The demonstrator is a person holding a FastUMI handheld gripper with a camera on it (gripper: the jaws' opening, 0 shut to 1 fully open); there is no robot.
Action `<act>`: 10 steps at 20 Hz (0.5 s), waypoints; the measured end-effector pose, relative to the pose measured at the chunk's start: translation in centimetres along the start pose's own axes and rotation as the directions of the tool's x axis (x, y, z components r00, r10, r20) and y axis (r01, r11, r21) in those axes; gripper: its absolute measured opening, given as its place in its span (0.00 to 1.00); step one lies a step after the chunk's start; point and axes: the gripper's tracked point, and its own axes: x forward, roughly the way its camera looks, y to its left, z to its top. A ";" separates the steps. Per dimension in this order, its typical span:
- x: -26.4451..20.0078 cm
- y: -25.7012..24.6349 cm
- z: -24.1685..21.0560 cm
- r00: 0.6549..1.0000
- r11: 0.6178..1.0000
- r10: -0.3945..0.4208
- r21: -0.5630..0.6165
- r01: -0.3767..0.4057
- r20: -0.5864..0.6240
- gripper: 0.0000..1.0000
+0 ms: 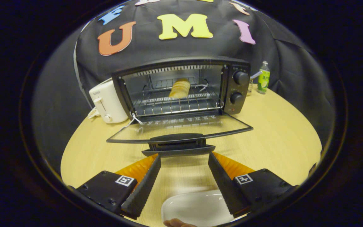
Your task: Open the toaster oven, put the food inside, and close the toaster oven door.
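Judging from how things lie, the task is mostly done and only the closing is left. The wooden table [279, 138] carries everything. On it the toaster oven [181, 88] stands with its inside open to the view, and the oven door [181, 127] is folded down flat toward the gripper, with its handle [178, 148] at the near edge. The food [179, 88], a pale roll of bread as far as I can tell, already lies on the wire rack [178, 105] deep inside the oven. So opening and loading look finished, while the door is not yet closed.

The gripper [184, 157] hovers just before the handle, with its jaws wide apart and holding nothing; the handle lies just ahead of the fingertips [156, 160], and I cannot tell whether they touch it. I think the next move is to get under the handle and lift the door up.

A white toaster [107, 102] stands just beside the oven. A white plate [197, 206], now empty, lies under the fingers. A small green bottle [264, 78] stands beyond the oven's knobs.
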 end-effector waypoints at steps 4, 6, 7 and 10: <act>-0.2 0.1 2.8 0.996 1.000 -0.006 -0.007 0.006 0.085 1.00; -0.3 0.4 4.6 0.990 1.000 0.001 -0.029 0.003 0.139 1.00; -0.2 0.5 5.6 0.986 0.999 0.005 -0.049 0.003 0.165 1.00; 0.6 0.6 7.5 0.981 0.997 0.012 -0.078 0.003 0.196 1.00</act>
